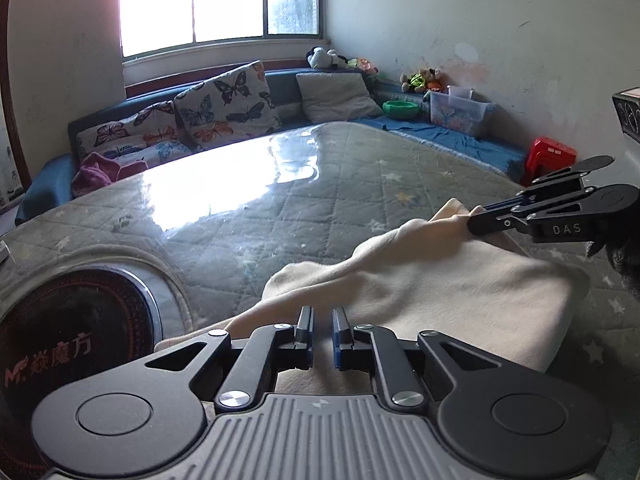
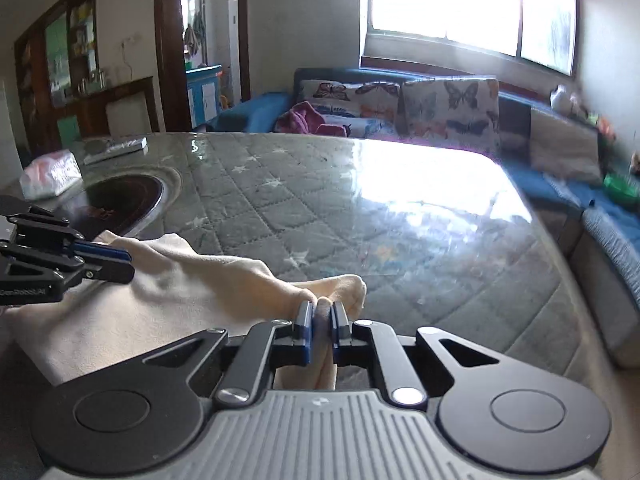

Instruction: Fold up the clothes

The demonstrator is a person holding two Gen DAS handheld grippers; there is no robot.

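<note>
While the right gripper clenches one end of the cream fleece garment, its raised fold runs leftward to the left gripper, jaws parted over it.

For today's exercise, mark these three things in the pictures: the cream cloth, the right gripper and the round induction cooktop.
cream cloth (image 1: 460,280): left wrist view, flat folded middle.
right gripper (image 2: 322,322): right wrist view, between fingertips, clamped on cloth.
induction cooktop (image 1: 72,320): left wrist view, dark glass.
</note>
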